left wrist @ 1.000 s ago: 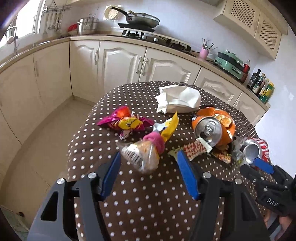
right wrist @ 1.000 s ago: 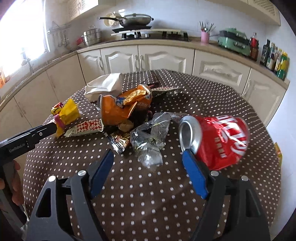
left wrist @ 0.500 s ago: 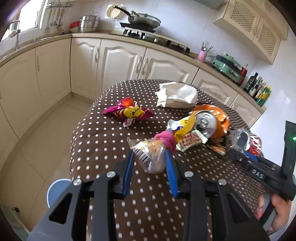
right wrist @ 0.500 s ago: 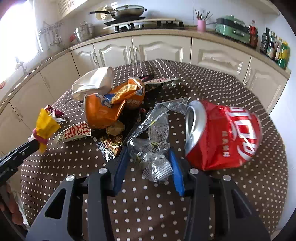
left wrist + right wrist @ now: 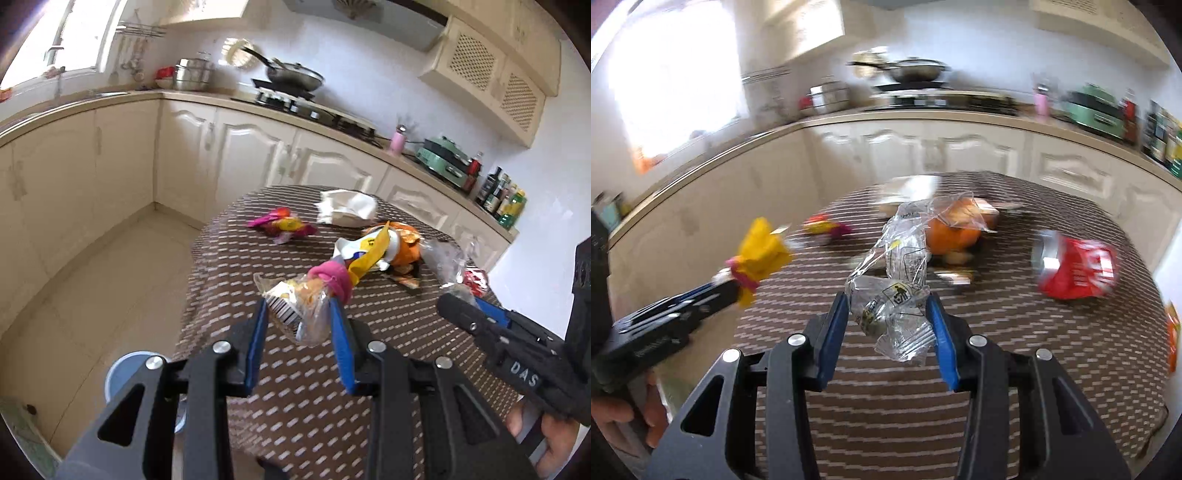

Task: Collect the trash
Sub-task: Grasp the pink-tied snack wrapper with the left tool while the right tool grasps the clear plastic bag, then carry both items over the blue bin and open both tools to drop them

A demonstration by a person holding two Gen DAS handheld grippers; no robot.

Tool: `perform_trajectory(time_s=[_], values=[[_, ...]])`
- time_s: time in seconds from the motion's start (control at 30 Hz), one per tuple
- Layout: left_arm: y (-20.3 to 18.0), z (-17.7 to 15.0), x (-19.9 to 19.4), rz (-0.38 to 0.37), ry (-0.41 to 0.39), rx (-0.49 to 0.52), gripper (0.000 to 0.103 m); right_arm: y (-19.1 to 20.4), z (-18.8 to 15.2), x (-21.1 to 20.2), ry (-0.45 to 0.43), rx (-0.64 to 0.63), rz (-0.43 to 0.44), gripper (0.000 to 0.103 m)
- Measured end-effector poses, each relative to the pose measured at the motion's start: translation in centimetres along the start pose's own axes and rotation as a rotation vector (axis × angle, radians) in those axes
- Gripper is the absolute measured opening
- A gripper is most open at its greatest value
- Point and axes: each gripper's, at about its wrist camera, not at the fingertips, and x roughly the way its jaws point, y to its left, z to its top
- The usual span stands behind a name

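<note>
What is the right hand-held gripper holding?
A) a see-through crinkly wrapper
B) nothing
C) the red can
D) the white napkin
A: the clear wrapper sits pinched between the blue fingers of the right hand-held gripper, while the red can lies on the table.

Motion blur smears the table's dots point(image 5: 1015, 332) into streaks; the red can point(image 5: 1076, 267) is unreadable, and an orange scrap point(image 5: 1171, 332), perhaps a wrapper, is cut off.

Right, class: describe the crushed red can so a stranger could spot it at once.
Find the round table with the brown spotted cloth. The crushed red can lies on its side at the right, apart from the orange wrappers; it is the only red metal thing there.
</note>
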Motion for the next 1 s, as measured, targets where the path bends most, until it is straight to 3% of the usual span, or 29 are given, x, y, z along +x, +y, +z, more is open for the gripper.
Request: perform_trajectory(time_s=[0.23,0.3,0.53,0.8,1.0], values=[[6.0,-2.8,-4.2,0.152,-0.013,-0.043,0.033,10.3,-2.2,3.2,0.054,-0.152,0.184,0.042],[8.4,-4.0,-5.1,0.229,-0.007,-0.071,0.032,12.7,-3.0,4.5,0.076,-0.182,0.212,0.042],[15.5,-7.4,-5.5,0.314,0.051,-0.192,0.032,18.4,-5.0,9.1,0.162,-0.266,0.259,0.042],[22.3,-10.7,-0.5,0.379,0.188,-0.259,0.032,21.3,-9.1,16.1,0.283,-0.327,0.23,0.042],[25.9,-12.3,4.5,0.371,0.289,-0.313,0.032,21.5,-11.6,21.5,0.374,-0.354,0.2,0.042]])
